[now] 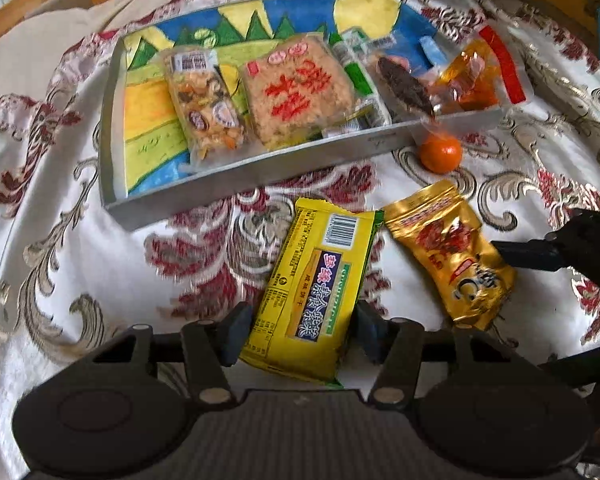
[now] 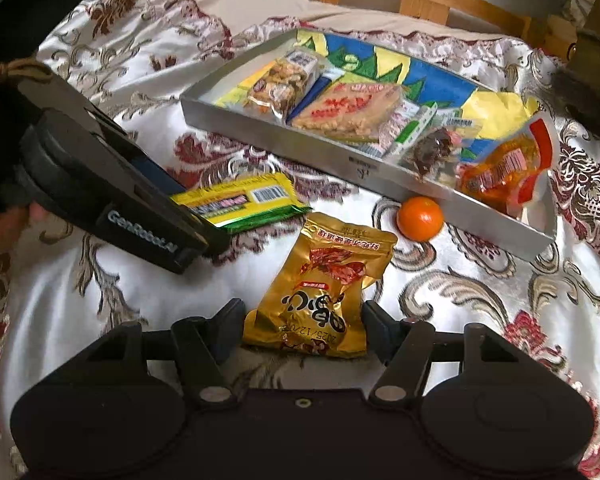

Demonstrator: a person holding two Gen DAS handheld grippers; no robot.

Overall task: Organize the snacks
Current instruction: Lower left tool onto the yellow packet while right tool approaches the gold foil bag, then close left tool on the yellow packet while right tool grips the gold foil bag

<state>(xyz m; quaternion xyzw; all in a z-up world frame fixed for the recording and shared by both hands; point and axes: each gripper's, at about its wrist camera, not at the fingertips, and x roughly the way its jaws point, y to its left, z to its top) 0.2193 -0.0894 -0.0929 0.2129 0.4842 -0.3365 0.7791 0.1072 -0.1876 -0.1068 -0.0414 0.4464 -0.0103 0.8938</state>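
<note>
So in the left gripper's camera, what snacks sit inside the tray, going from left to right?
Mixed nut bar → square puffed-rice cake with red characters → green-and-white packet → dark dried-fruit packet → orange pouch with a red strip, all inside the grey tray.

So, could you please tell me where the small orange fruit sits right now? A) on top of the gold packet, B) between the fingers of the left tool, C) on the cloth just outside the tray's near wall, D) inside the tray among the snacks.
C: the orange fruit lies on the patterned cloth, outside the tray, by its near wall.
</note>
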